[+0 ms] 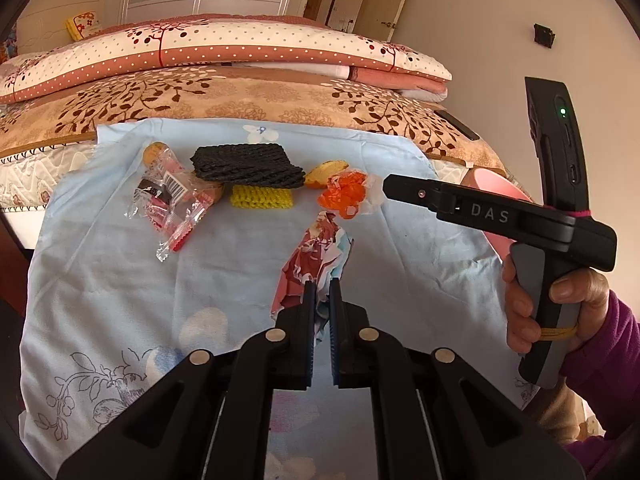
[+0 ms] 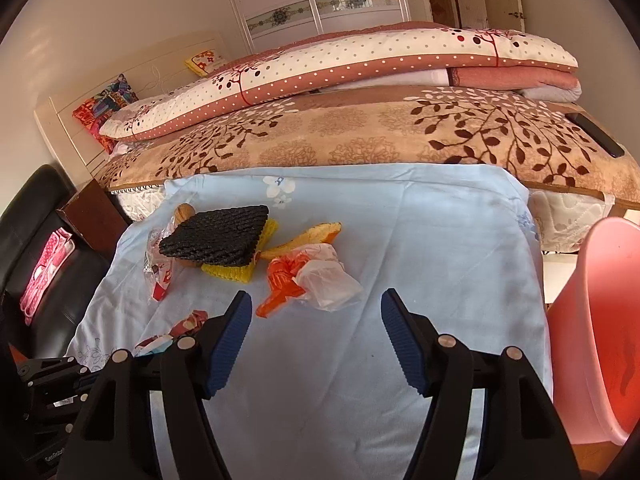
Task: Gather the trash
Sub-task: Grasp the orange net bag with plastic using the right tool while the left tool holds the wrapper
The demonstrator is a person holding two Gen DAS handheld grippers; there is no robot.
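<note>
My left gripper (image 1: pixel 320 286) is shut on a crumpled red-and-white patterned wrapper (image 1: pixel 316 256) that lies on the light blue cloth (image 1: pixel 120 280); the wrapper also shows in the right wrist view (image 2: pixel 188 320). My right gripper (image 2: pixel 316 304) is open and empty, held above the cloth just short of an orange-and-white plastic bag (image 2: pixel 308 276), also seen in the left wrist view (image 1: pixel 346 192). A clear and red snack wrapper (image 1: pixel 172 200) lies at the left. A pink bin (image 2: pixel 600 320) stands at the right edge.
A black woven pad (image 1: pixel 248 166) lies on a yellow one (image 1: pixel 262 198), with peel pieces (image 1: pixel 326 172) beside them. Behind the cloth is a bed with folded quilts (image 1: pixel 240 52). A black chair (image 2: pixel 44 248) stands at the left.
</note>
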